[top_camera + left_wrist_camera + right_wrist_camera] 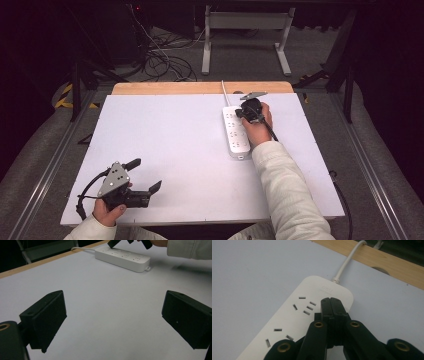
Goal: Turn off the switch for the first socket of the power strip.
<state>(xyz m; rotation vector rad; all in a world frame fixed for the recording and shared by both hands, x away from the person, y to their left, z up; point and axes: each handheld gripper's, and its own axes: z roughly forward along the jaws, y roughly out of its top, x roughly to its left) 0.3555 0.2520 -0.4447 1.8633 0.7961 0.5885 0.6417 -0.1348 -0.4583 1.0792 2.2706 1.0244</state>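
A white power strip (235, 134) lies on the right half of the white table top, and its cord (224, 92) runs off over the far edge. My right gripper (240, 114) is over the strip's far end. In the right gripper view its jaws (330, 300) are pressed together with nothing between them, their tips just beside the last group of sockets on the strip (292, 317). I cannot tell whether the tips touch it. My left gripper (145, 175) rests near the front left corner, open, and bare table shows between its jaws (113, 302). The strip (122, 257) lies far ahead of it.
The white table top (175, 145) ends in a wooden strip (200, 88) along the far side, with a round cut-out (379, 270) beside the cord (345, 263). Beyond it, on the floor, are a grey table frame (245, 30) and loose cables (160, 60). A white sleeve (190, 248) reaches over the right side.
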